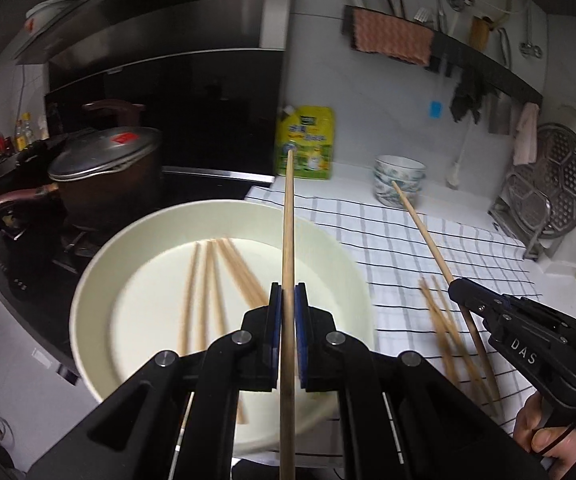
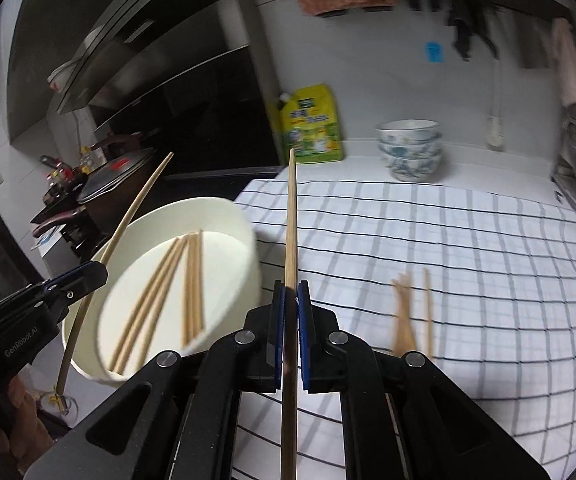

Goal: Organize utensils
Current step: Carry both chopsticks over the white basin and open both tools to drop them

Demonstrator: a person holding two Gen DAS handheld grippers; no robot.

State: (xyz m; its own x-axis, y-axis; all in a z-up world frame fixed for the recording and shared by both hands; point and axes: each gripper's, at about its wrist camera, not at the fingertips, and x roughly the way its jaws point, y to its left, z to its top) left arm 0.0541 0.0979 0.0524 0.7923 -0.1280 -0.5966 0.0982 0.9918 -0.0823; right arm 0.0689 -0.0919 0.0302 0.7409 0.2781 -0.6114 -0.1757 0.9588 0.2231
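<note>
Left gripper [image 1: 288,300] clamped on one chopstick [image 1: 288,220] above cream basin [image 1: 87,292]; right gripper [image 2: 291,300] clamped on another chopstick [image 2: 291,220] over checked cloth [image 2: 468,240]; best lowered flat among basin's chopsticks before release.

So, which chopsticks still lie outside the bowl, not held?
The loose chopsticks lying on the checked cloth, right of the white bowl; the others are inside it or gripped.
</note>
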